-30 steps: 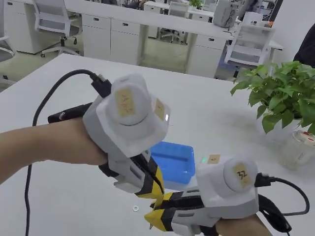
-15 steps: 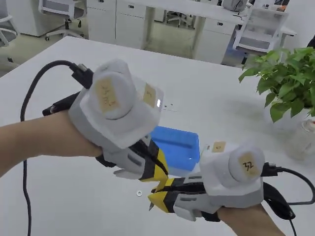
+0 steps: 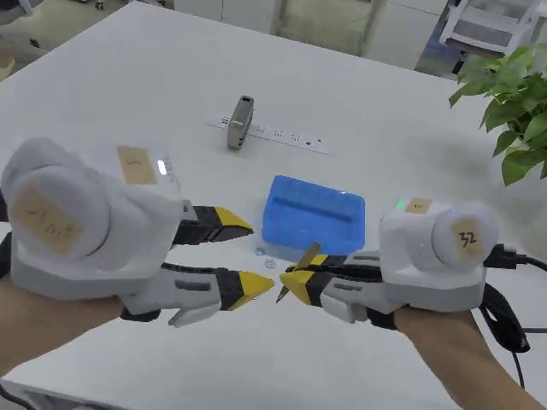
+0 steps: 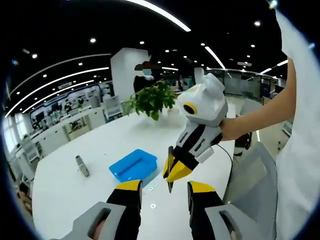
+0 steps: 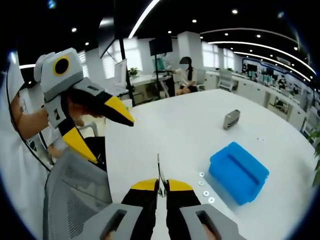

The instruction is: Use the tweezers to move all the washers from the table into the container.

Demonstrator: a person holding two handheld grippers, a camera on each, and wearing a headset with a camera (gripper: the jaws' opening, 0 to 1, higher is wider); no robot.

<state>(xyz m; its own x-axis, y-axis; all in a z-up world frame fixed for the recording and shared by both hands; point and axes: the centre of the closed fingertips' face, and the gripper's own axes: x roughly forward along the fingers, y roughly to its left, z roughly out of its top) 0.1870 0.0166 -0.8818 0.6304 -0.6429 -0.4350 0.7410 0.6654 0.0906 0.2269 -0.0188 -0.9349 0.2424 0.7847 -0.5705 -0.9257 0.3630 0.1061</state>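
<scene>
A: where do we stand on the tweezers?
B: we have them in the right gripper, jaws clenched on them. In the right gripper view the blades run straight out along the jaws, so our aim follows the gripper axis
A: and the left gripper?
B: jaws spread, nothing between them. It faces the right one nearly tip to tip, just beside the tweezers; we read that as ready to steady or re-seat the tool
A: washers?
B: on the table, small cluster just beside the near wall of the blue container. We count about four in the right gripper view; container interior reads plain blue from the head view
A: why hold up there?
B: both grippers look clear of the surface and the tweezers touch no washer, so we judge the pick not yet begun. Container parked next to the washers keeps each carry short
A: risk?
B: thin flat parts on a smooth top, we expect the tips to skid unless we come in low
</scene>
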